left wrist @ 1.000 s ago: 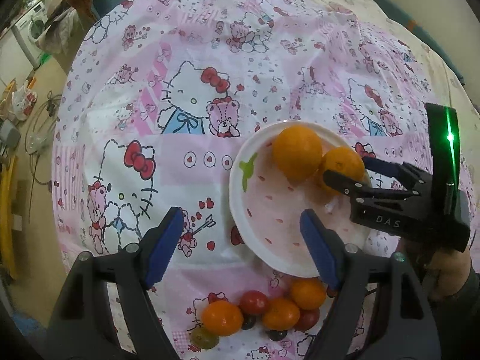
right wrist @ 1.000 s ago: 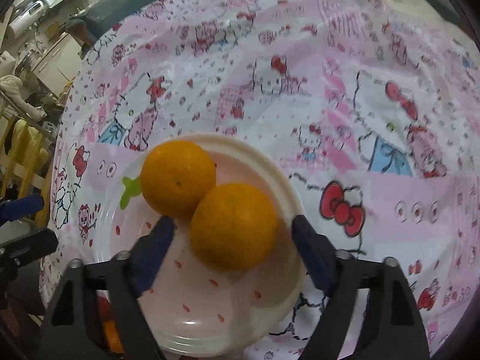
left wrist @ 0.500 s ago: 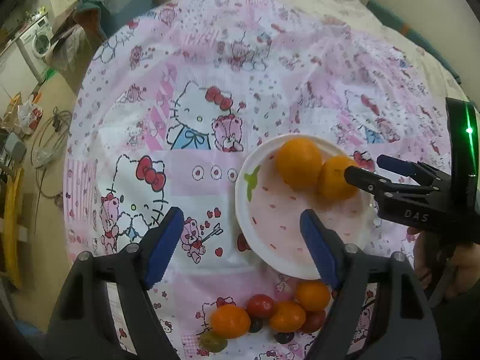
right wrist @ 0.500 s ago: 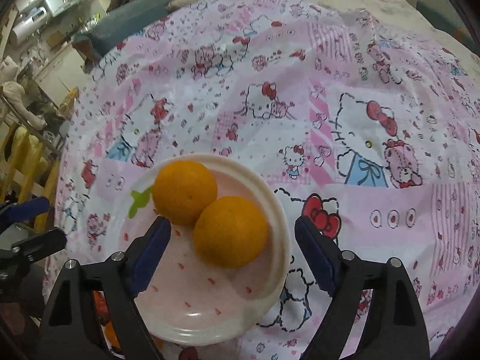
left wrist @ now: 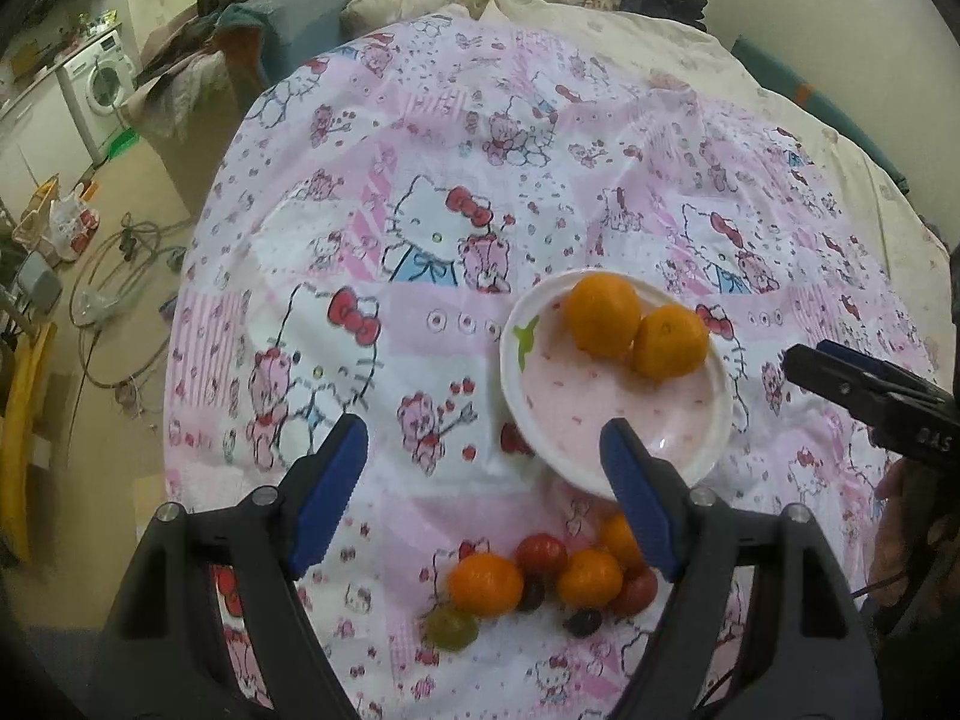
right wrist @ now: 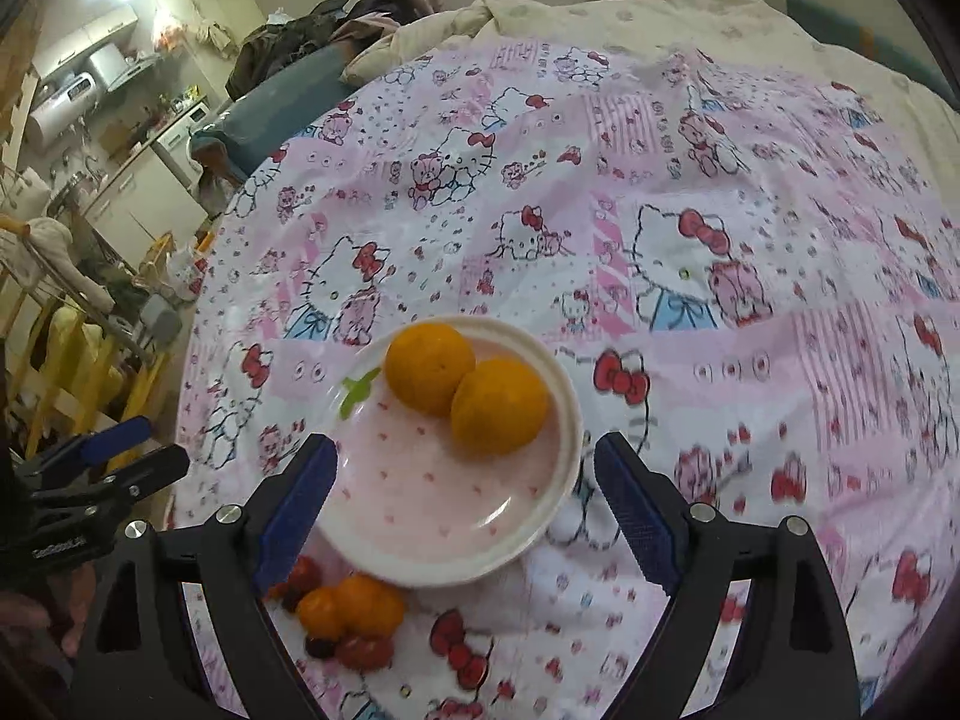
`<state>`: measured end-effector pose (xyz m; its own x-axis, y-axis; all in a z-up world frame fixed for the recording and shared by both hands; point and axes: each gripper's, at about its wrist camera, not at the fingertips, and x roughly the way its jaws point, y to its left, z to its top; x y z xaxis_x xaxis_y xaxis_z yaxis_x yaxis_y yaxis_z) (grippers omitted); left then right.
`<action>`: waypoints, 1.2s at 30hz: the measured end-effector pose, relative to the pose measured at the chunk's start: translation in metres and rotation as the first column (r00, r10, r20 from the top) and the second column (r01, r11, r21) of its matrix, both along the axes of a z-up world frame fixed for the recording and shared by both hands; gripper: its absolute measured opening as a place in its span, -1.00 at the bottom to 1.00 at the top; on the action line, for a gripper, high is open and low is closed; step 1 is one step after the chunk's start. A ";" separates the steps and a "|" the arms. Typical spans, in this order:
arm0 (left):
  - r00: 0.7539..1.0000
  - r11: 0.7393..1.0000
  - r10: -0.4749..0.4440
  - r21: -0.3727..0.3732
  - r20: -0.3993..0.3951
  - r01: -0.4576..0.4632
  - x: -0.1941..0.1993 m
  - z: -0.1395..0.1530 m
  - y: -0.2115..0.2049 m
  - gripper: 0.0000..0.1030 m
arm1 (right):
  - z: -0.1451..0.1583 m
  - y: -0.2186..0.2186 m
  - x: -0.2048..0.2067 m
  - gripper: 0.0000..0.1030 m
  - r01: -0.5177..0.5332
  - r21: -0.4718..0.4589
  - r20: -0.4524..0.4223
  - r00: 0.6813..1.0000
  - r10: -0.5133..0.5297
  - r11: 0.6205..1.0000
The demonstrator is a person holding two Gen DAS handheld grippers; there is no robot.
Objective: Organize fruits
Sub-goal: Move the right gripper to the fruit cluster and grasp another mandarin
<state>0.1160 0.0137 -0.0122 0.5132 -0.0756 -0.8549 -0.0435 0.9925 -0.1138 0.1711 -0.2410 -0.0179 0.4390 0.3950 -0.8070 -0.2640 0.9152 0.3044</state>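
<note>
Reaching into the loose pile (left wrist: 540, 582) of small fruit looks like the riskiest part from here: the pieces lie touching one another on soft, wrinkled cloth (left wrist: 420, 228), so a tool finger pushed between them could nudge a neighbour and send it rolling off toward the near edge. Squeezing the small dark grapes or red tomatoes hard could also bruise them. Dropping another piece into the plate (left wrist: 600, 420) might knock the two oranges there, since they sit touching near its far rim and nothing wedges them.

Left tool (left wrist: 483, 480): jaws apart, nothing between them, above the cloth beside the plate. Right tool (right wrist: 465, 495): jaws opening, empty, with the plate below them.

Count: one plate; two oranges (right wrist: 429, 369) (right wrist: 498, 407) in it; in the pile, three small orange fruits, two or three red tomatoes, one green grape, two dark ones; some are partly hidden
</note>
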 end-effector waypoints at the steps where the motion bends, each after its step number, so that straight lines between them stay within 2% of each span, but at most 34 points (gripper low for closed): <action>1: 1.000 1.000 0.006 -0.005 -0.001 -0.006 -0.004 0.000 0.002 0.50 | 0.001 -0.001 -0.005 0.75 0.005 -0.001 0.003 1.000 -0.005 1.000; 3: 1.000 1.000 0.014 -0.013 -0.003 -0.014 -0.012 -0.001 0.004 0.50 | 0.004 -0.003 -0.016 0.75 0.014 -0.002 0.003 1.000 -0.014 1.000; 5: 1.000 1.000 0.016 -0.013 -0.002 -0.016 -0.018 -0.002 0.006 0.61 | 0.005 -0.006 -0.027 0.75 0.024 0.014 -0.005 1.000 -0.024 1.000; 7: 1.000 1.000 0.018 -0.016 -0.003 -0.018 -0.024 -0.003 0.007 0.85 | 0.005 -0.010 -0.037 0.75 0.035 0.035 -0.017 0.999 -0.034 0.999; 13: 0.999 0.999 0.038 -0.023 -0.022 -0.038 -0.040 -0.011 0.011 0.85 | -0.004 -0.019 -0.064 0.75 0.085 0.091 -0.081 0.994 -0.077 0.992; 18: 0.998 0.998 0.056 0.009 -0.016 -0.056 -0.044 -0.014 0.012 0.85 | -0.010 -0.018 -0.070 0.75 0.096 0.083 -0.102 0.991 -0.087 0.992; 21: 0.995 0.995 0.102 0.007 -0.006 -0.102 -0.044 -0.014 0.019 0.85 | -0.013 -0.018 -0.069 0.75 0.106 0.088 -0.112 0.989 -0.096 0.990; 28: 0.981 0.982 0.183 -0.034 -0.067 -0.186 -0.038 -0.026 0.038 0.85 | -0.043 -0.012 -0.060 0.75 0.115 0.112 -0.232 0.969 -0.087 0.987; 30: 0.977 0.979 0.197 -0.041 -0.077 -0.200 -0.037 -0.029 0.041 0.85 | -0.057 -0.007 -0.058 0.75 0.112 0.126 -0.291 0.954 -0.071 0.986; 33: 0.975 0.977 0.203 -0.043 -0.094 -0.208 -0.035 -0.032 0.041 0.85 | -0.078 0.001 -0.055 0.59 0.111 0.152 -0.368 0.929 -0.048 0.982; 36: 0.974 0.976 0.201 -0.059 -0.109 -0.208 -0.034 -0.033 0.040 0.85 | -0.089 0.011 -0.051 0.43 0.101 0.186 -0.403 0.915 -0.018 0.977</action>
<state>0.0821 0.0537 -0.0450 0.4346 -0.0394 -0.8998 -0.2596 0.9511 -0.1671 0.1201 -0.2304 -0.1071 0.1265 0.5486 -0.8265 -0.0299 0.8349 0.5496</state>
